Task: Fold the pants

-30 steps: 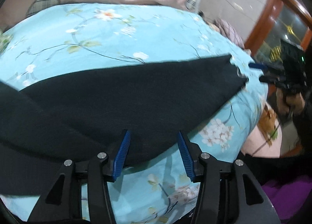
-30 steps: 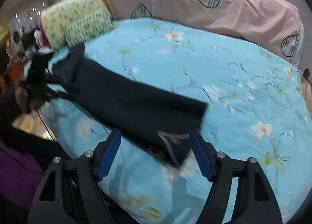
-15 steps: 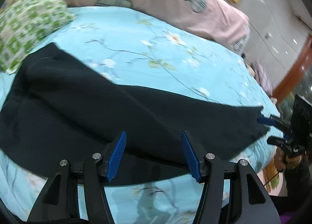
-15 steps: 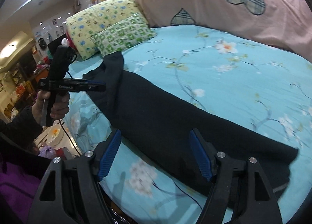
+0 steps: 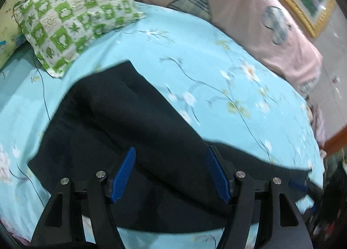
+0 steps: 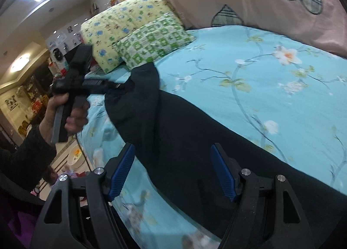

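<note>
The black pants lie lengthwise on a light blue floral bedsheet, the legs folded one over the other. My left gripper is open and empty, low over the near edge of the pants. In the right wrist view the pants run from left to right along the bed edge. My right gripper is open and empty above them. The left gripper also shows in the right wrist view, held in a hand at the pants' far end; whether it touches the cloth I cannot tell.
A green-checked pillow and a yellow pillow lie at the head of the bed. A pink quilt with plaid hearts lies along the far side. The bed edge drops to the floor at left.
Both grippers have swung along the pants toward the pillow end. One second ago the right gripper was over the hem end; now it is over the middle. Both stayed open.
</note>
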`<state>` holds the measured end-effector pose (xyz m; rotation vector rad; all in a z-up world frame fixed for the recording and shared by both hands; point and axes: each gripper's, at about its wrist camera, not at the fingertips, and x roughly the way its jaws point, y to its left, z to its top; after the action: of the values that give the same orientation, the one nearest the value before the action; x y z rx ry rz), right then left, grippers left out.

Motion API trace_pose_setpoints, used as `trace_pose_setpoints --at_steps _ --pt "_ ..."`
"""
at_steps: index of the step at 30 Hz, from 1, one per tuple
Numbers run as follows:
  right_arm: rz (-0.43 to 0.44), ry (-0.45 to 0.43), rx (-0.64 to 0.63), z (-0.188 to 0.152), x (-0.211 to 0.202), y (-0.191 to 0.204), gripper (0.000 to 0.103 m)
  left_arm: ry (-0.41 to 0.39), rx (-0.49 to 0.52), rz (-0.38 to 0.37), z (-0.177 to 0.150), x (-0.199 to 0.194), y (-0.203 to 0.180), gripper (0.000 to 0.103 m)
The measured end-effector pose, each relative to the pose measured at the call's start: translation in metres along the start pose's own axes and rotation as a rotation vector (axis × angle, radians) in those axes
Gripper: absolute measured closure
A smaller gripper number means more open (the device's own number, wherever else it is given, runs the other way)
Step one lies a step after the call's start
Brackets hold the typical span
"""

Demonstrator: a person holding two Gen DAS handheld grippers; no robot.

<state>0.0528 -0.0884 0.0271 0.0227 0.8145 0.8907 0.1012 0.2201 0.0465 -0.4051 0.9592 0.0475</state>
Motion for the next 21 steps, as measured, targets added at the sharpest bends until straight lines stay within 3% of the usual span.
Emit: trace_pose_setpoints --at_steps 5,11,17,21 --pt "0.036 0.040 -0.044 0.013 0.028 0.013 0.030 0.099 -0.019 0.075 0.049 0.021 -0.003 0.035" --pt "0.076 0.081 -0.030 0.031 0.062 0.012 0.030 0.237 0.033 0.254 0.089 0.061 -0.015 0.035" --pt "0.101 0.166 -0.042 0.038 0.098 0.012 0.030 0.387 0.048 0.336 0.092 0.107 -0.018 0.035" --pt "0.110 0.207 -0.028 0.037 0.114 0.009 0.030 0.424 0.086 0.412 0.084 0.127 -0.017 0.043"
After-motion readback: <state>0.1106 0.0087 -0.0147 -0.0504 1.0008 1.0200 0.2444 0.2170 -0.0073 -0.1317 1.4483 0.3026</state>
